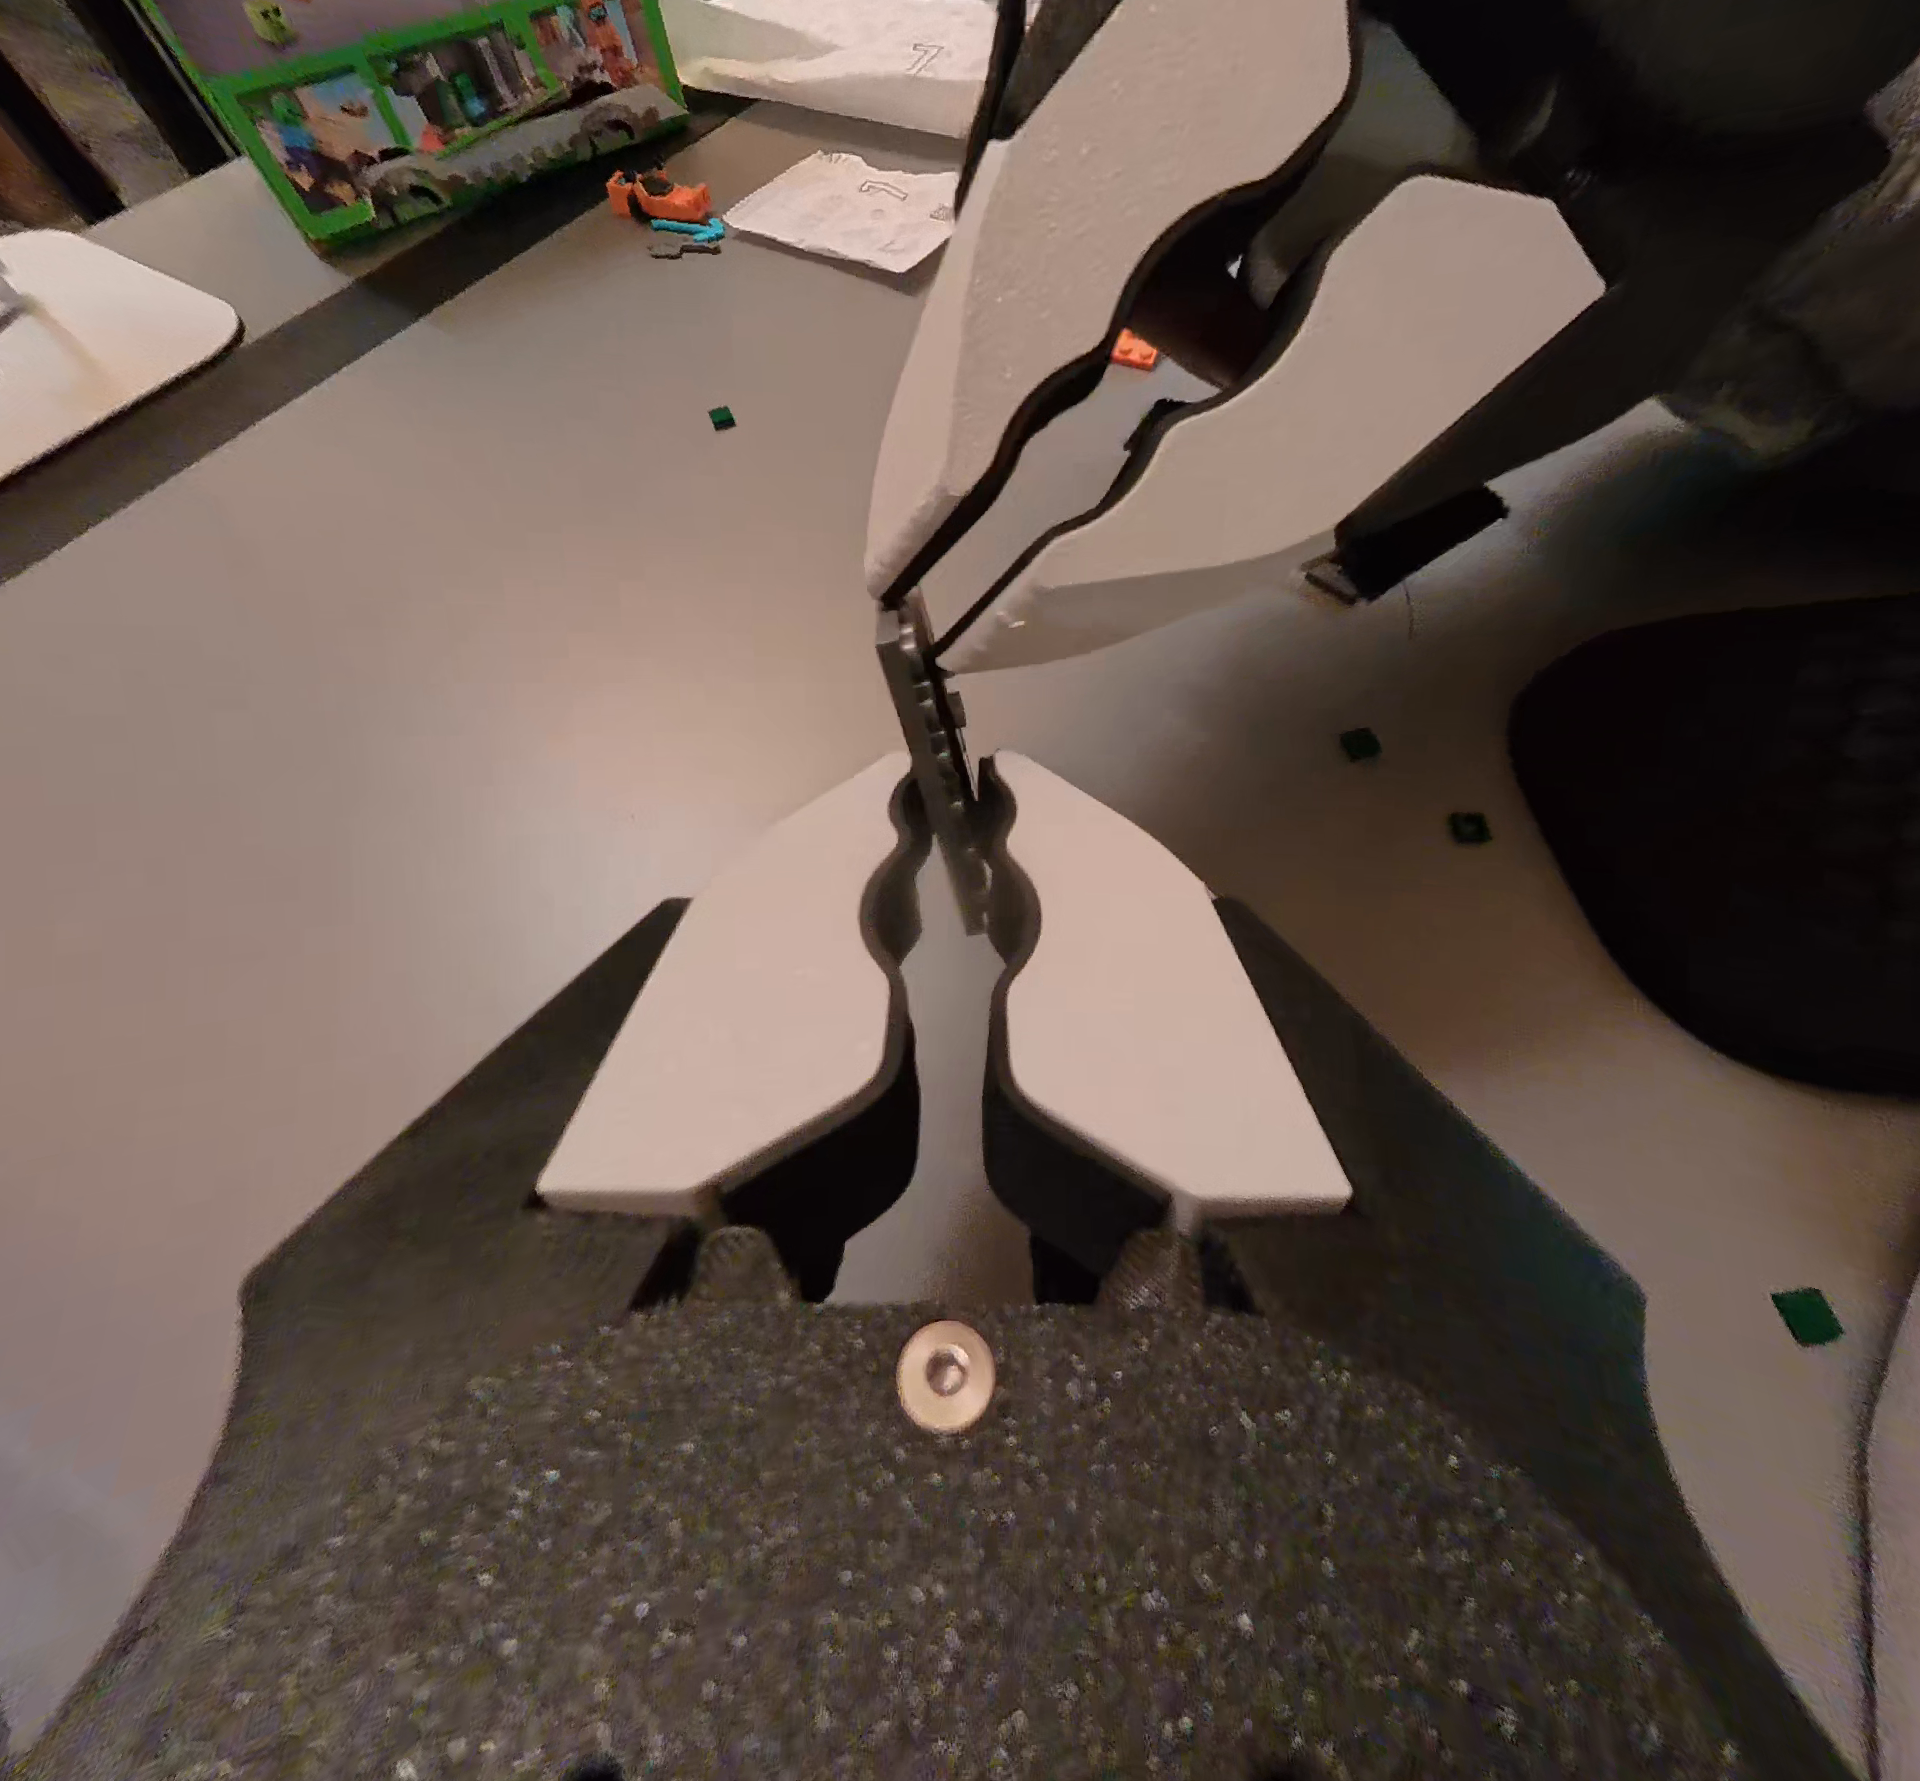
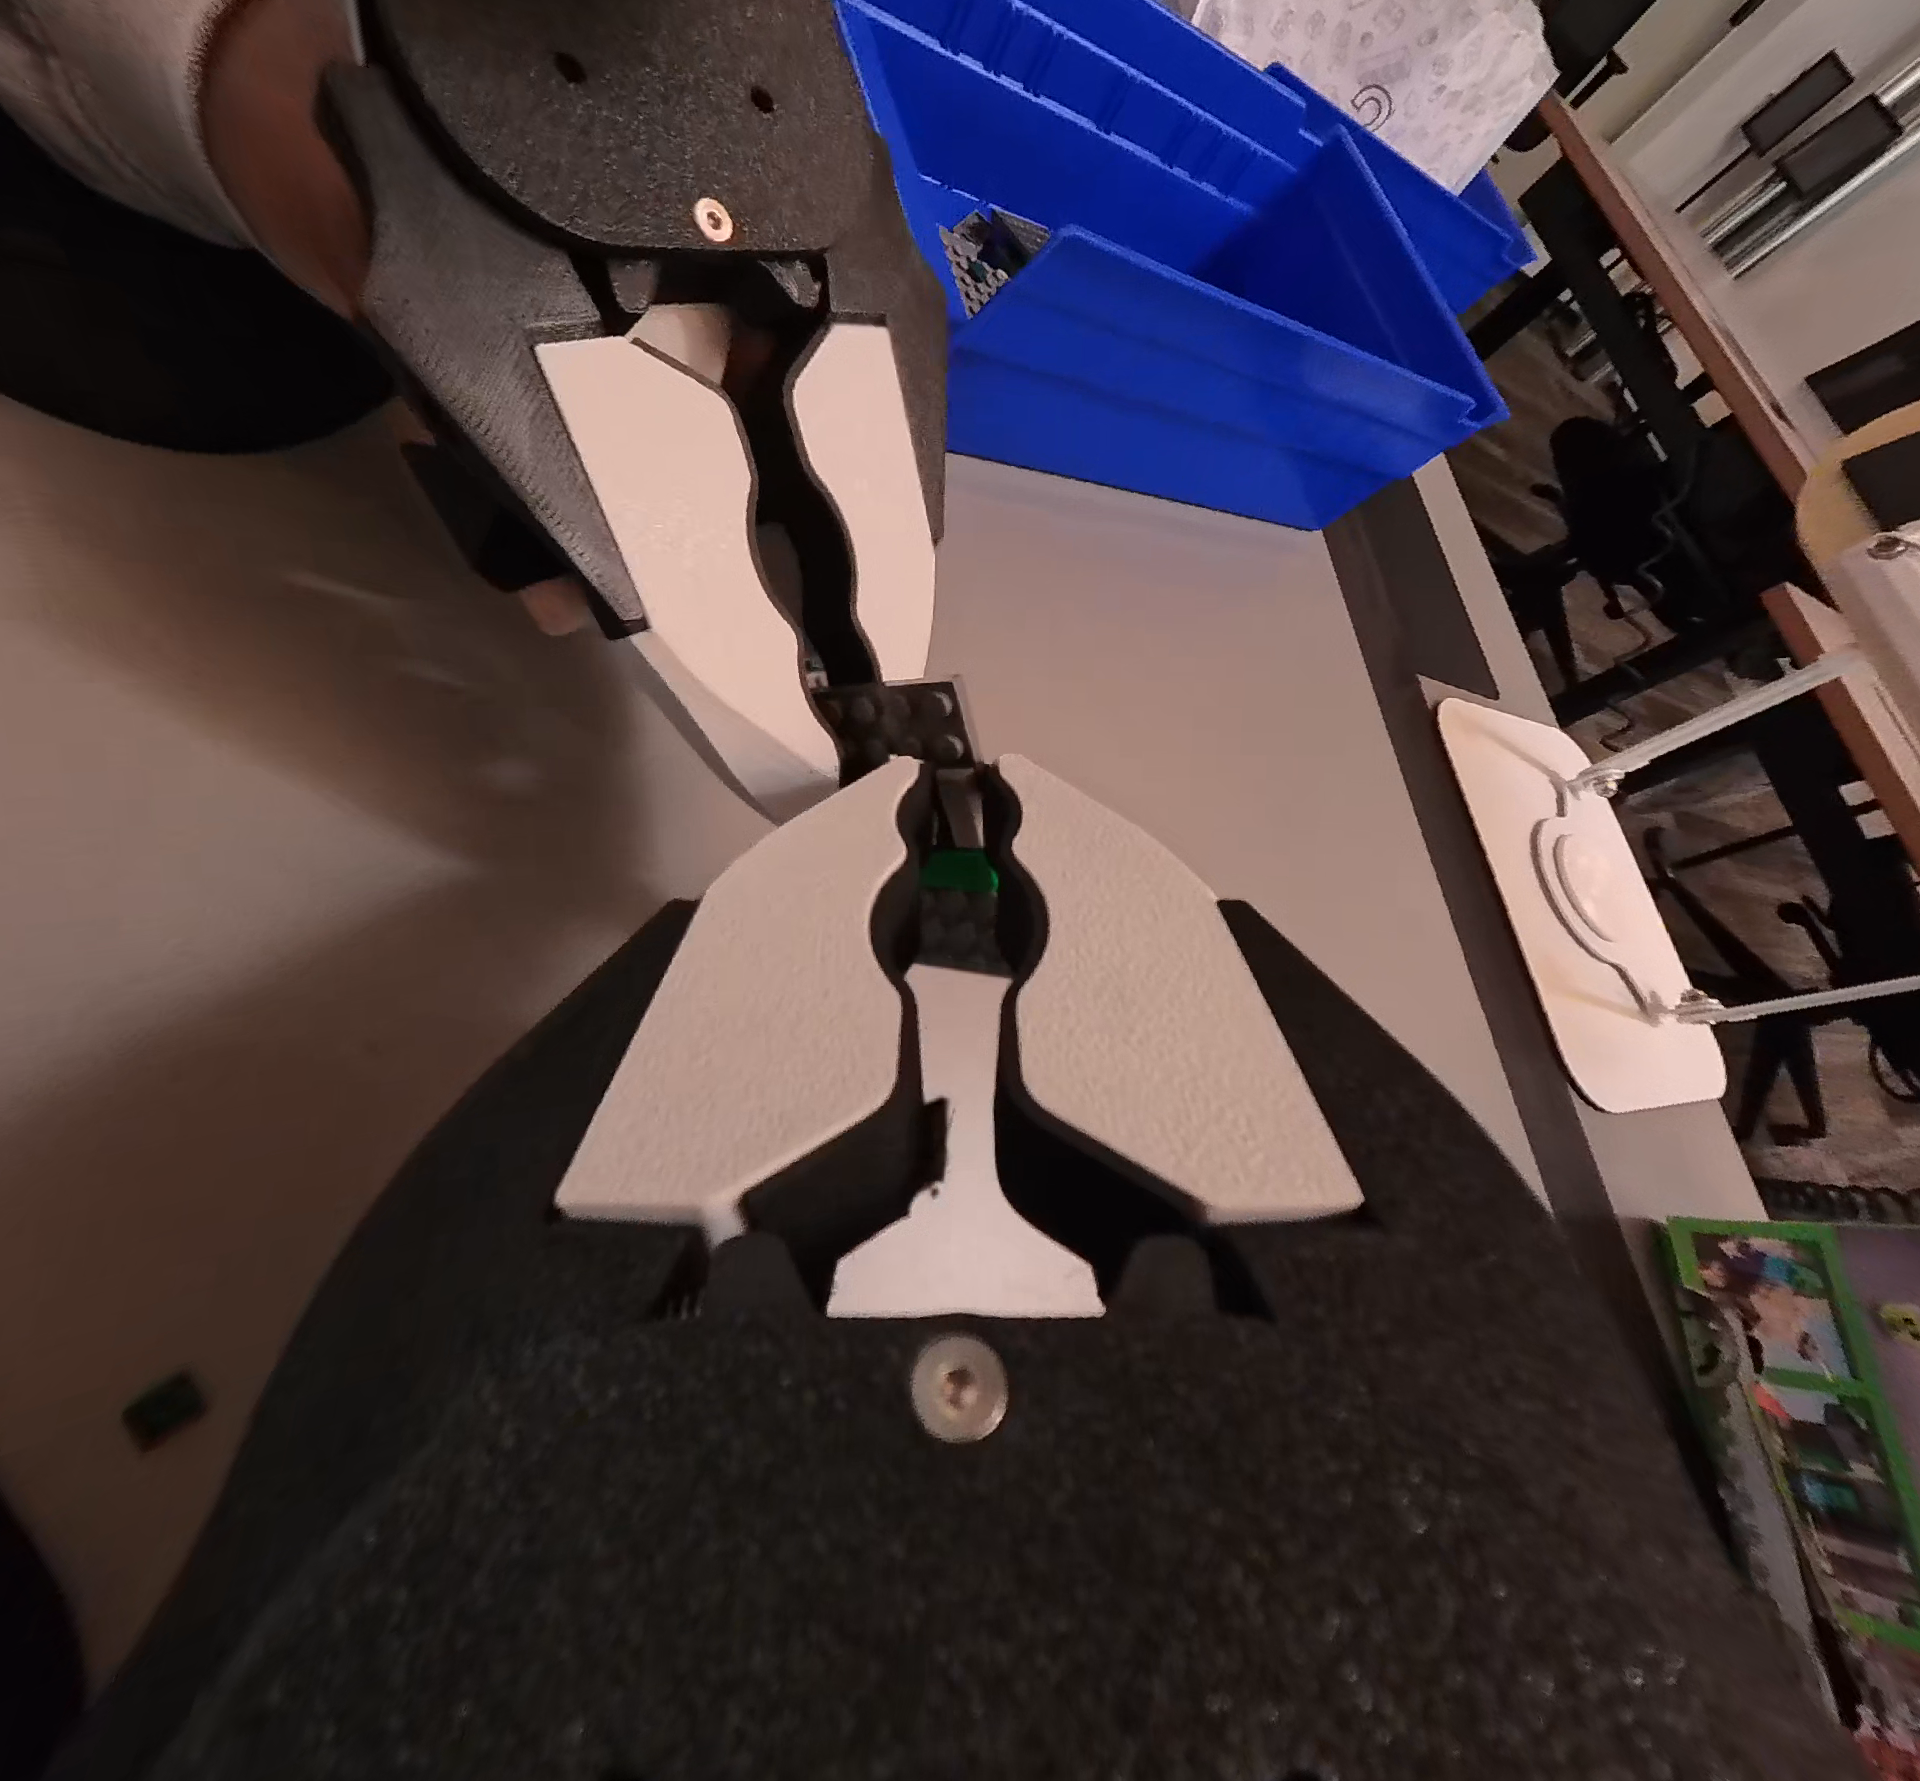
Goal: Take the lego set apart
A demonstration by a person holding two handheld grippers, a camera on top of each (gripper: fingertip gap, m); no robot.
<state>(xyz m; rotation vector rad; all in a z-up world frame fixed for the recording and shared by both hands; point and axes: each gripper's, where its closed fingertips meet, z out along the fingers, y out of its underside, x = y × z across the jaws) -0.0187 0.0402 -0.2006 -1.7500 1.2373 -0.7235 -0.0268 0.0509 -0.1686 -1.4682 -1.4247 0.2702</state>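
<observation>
Grey and wide, the counter [image 1: 416,692] carries a few small green tiles [image 1: 1806,1318], a green toy box [image 1: 416,48] and some paper sheets at its far side; blue bins [image 2: 1195,297] stand behind in the right wrist view.

Above the counter, in the air, both tools meet on one thin dark grey lego plate [image 1: 930,744]. The left hand-held gripper [image 1: 951,796] pinches the near end of this plate between its tips. The right hand-held gripper [image 1: 914,625] comes from above and from the right side, and it is pressed on the far end of the same piece. So the long axis of the plate runs almost straight from one tool to the other, a little tilted.

In the right wrist view, a green piece [image 2: 958,869] sits on the dark part held between the tips of the right tool [image 2: 961,791]. The next move probably needs the two ends pulled or bent apart, so that the layers separate.
</observation>
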